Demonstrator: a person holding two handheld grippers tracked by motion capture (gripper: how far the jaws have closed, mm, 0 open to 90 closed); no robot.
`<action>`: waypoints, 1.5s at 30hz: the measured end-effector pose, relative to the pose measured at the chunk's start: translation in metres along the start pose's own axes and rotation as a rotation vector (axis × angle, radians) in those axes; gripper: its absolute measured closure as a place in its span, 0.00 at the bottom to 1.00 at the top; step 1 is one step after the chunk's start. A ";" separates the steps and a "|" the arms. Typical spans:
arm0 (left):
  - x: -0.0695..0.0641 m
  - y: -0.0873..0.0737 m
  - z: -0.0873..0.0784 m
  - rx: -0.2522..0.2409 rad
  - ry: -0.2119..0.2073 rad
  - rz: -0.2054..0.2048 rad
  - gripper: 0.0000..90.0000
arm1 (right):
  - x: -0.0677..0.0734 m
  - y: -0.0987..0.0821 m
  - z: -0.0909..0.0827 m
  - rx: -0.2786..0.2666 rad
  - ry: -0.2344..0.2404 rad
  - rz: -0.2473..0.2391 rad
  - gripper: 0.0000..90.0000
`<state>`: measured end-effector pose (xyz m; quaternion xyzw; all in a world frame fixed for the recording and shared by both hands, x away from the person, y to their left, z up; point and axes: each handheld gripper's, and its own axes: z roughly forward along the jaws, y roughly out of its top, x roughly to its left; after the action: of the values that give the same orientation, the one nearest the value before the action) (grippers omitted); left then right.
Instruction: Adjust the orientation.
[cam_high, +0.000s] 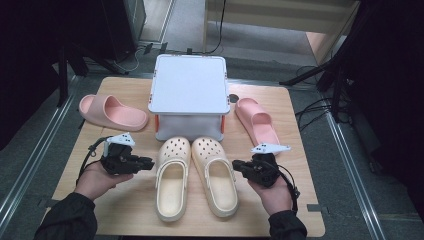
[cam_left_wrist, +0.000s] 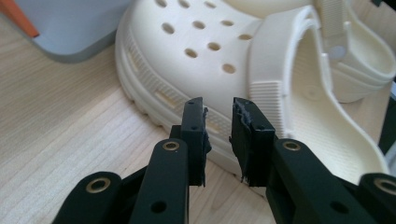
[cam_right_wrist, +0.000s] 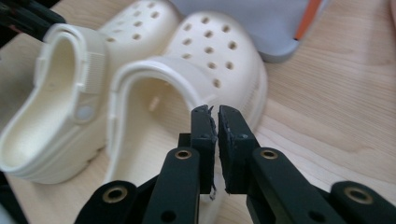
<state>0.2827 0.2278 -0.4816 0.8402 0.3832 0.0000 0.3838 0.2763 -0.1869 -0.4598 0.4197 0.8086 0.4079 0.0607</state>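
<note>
pale wooden bench (cam_high: 125, 210) carries two cream clogs (cam_high: 196, 176) side by side before a grey box (cam_high: 189, 90), long axes running away from me. i hold the left tongs (cam_high: 148, 163) just beside the left clog's outer wall, tips slightly apart on nothing. right tongs (cam_high: 237, 165) sit beside the right clog (cam_right_wrist: 219, 70), tips almost together, empty. both hands lie equally near. pad contact with either sole stays hard to make out.

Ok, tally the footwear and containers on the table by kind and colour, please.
Cream perforated rubber clogs: 2
Pink foam slide sandals: 2
Grey lidded plastic storage box with orange latches: 1
Total: 5
</note>
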 end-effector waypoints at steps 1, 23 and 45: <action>0.000 0.000 0.002 0.004 -0.004 -0.010 0.83 | -0.004 -0.001 0.002 0.006 -0.006 0.008 0.95; 0.001 -0.004 0.026 0.122 0.013 -0.019 0.88 | -0.017 -0.009 0.048 0.120 0.007 0.009 0.92; -0.004 0.007 0.012 0.023 -0.052 -0.046 0.87 | -0.014 -0.004 0.039 0.039 0.004 0.024 0.86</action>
<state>0.2878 0.2143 -0.4845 0.8352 0.3923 -0.0352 0.3837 0.2998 -0.1743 -0.4916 0.4296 0.8114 0.3936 0.0462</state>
